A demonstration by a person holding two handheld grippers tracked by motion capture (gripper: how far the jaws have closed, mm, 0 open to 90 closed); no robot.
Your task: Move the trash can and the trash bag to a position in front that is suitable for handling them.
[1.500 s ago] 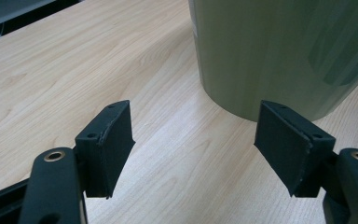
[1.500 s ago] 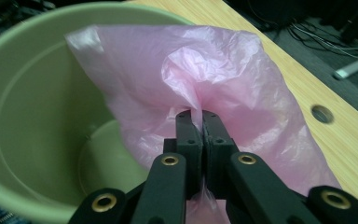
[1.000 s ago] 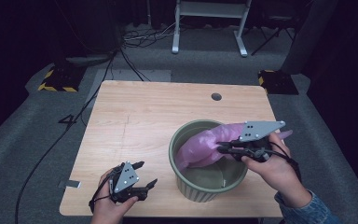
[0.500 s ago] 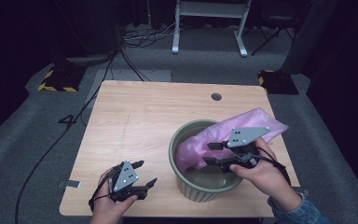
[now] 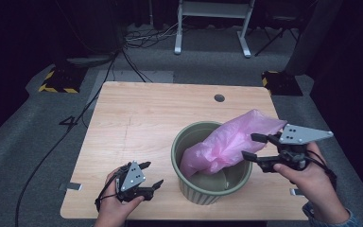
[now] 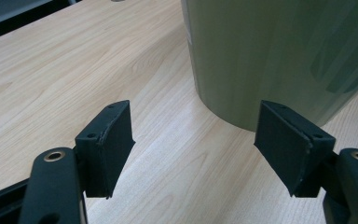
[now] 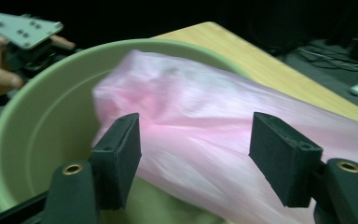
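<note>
A green ribbed bucket (image 5: 208, 189) stands on the wooden table (image 5: 142, 123) near its front edge. A pink plastic bag (image 5: 231, 142) lies partly inside it and drapes over its far right rim. My right gripper (image 5: 251, 146) hovers open at the bucket's right rim, its jaws spread on either side of the pink plastic bag (image 7: 200, 126) with the bucket's inner wall (image 7: 46, 121) to the left. My left gripper (image 5: 150, 176) rests open on the table just left of the bucket, and the bucket's outer wall (image 6: 279, 56) rises straight ahead of its empty jaws.
A round cable hole (image 5: 219, 98) sits near the table's far edge. Cables (image 5: 66, 137) run across the grey floor to the left, and a white stand's feet (image 5: 212, 28) rest beyond the table. Bare tabletop stretches left and behind the bucket.
My right gripper has pulled back to the right, off the bag and away from the bucket's middle. The bag now lies draped higher over the right rim. The left gripper has stayed put.
</note>
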